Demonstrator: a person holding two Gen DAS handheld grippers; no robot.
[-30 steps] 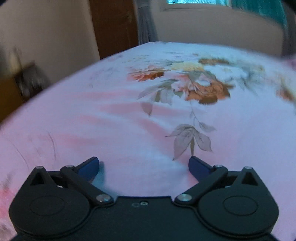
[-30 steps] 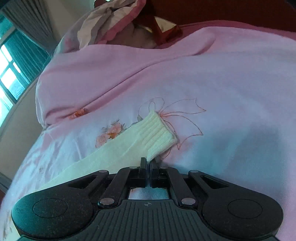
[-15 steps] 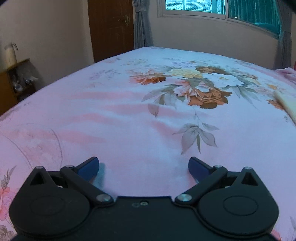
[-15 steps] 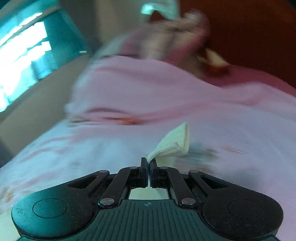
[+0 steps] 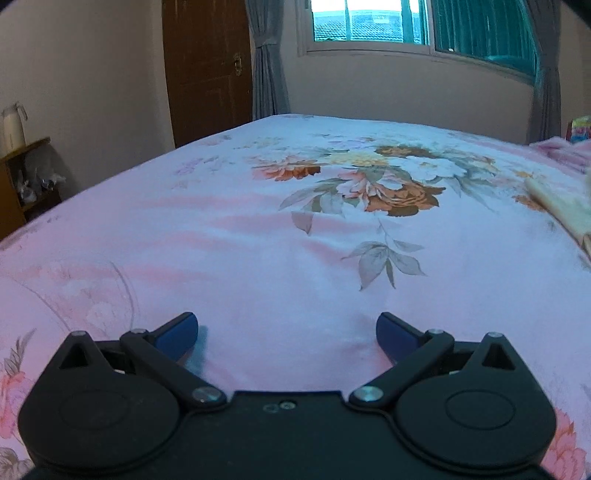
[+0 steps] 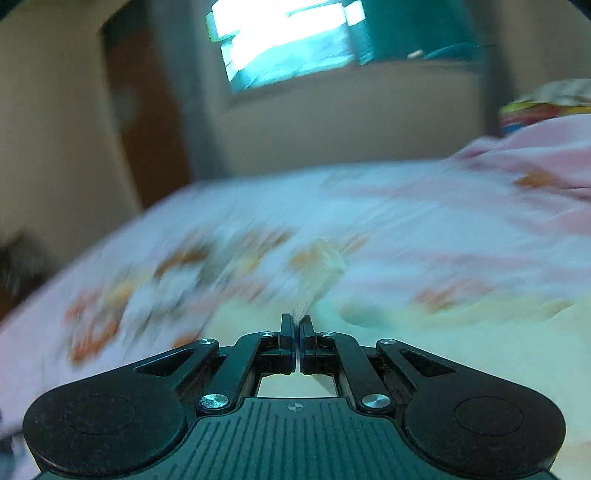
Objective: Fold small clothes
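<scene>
Looking out along the left gripper [image 5: 287, 332], the view was sharp: its blue-padded fingers [image 5: 177, 334] stood wide apart with nothing between them, poised just above the pink floral bedsheet [image 5: 258, 240]. Straight ahead of the fingers lay the big printed flower cluster, and past the bed's far edge stood a brown door [image 5: 207, 66], a grey curtain [image 5: 267, 62] and a window [image 5: 369, 22]. Off to the far right of this gripper, at the picture's edge, a strip of the cream knitted garment [image 5: 561, 210] lay flat on the sheet, something only this view showed clearly at rest. Far left of it stood a wooden shelf [image 5: 22, 181] with a white flask on top.

Over to the right wrist view, and it was all smear; sheet and room were blurred. What it gave that the other could not was the grip: the right gripper [image 6: 296, 325] had its jaws pressed together, pinching a ribbed cream end of the garment [image 6: 317, 273], which rose forward from the tips above the bed. More cream fabric spread low and to the right of this gripper, its outline too blurred to trace. A rumpled pink blanket [image 6: 546, 155] sat far right.
</scene>
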